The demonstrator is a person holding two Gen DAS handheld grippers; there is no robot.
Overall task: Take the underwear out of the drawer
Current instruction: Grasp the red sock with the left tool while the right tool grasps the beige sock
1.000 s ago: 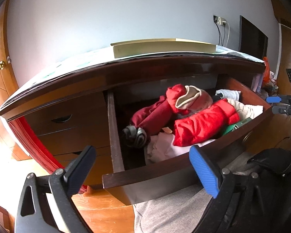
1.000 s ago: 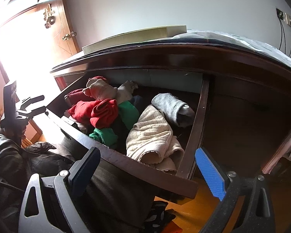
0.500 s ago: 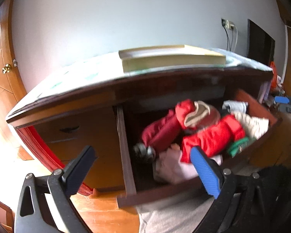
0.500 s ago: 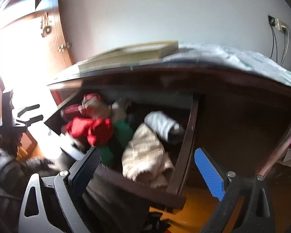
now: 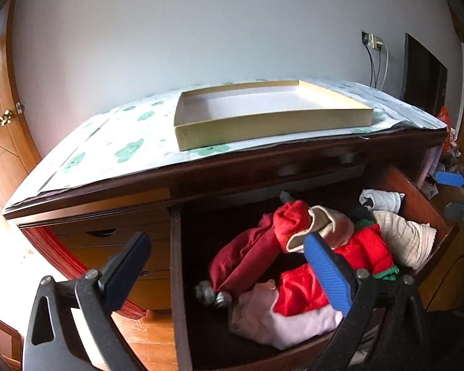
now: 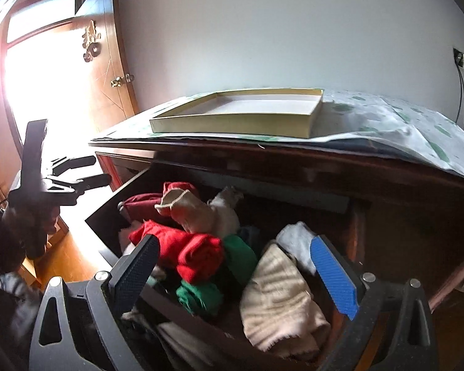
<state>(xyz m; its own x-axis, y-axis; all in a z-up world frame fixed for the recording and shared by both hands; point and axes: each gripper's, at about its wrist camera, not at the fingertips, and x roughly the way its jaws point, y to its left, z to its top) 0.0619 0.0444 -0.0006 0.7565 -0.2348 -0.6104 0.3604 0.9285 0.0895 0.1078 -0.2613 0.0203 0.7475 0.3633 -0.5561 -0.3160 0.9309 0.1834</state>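
Observation:
The dark wooden drawer [image 5: 177,278] stands open, full of rolled underwear: a dark red roll [image 5: 247,256], a bright red one [image 5: 365,253], a pale pink piece [image 5: 281,324], a beige striped roll [image 6: 281,296], green rolls [image 6: 201,296] and a grey roll [image 5: 382,201]. My left gripper [image 5: 229,272] is open and empty above the drawer's left part. My right gripper [image 6: 238,272] is open and empty above the bright red roll [image 6: 198,256] and the beige one. Each gripper shows in the other's view, the right [image 5: 457,194] and the left [image 6: 77,173].
A shallow yellow cardboard box [image 5: 272,111] lies on the dresser top, on a white cloth with green prints [image 5: 108,142]. Closed drawers [image 5: 108,235] sit to the left. A wooden door [image 6: 108,61] is at the left, a dark screen [image 5: 423,71] and wall cables at the right.
Both grippers have risen and moved forward, so they now look down into the drawer and onto the dresser top. Both stayed open and empty.

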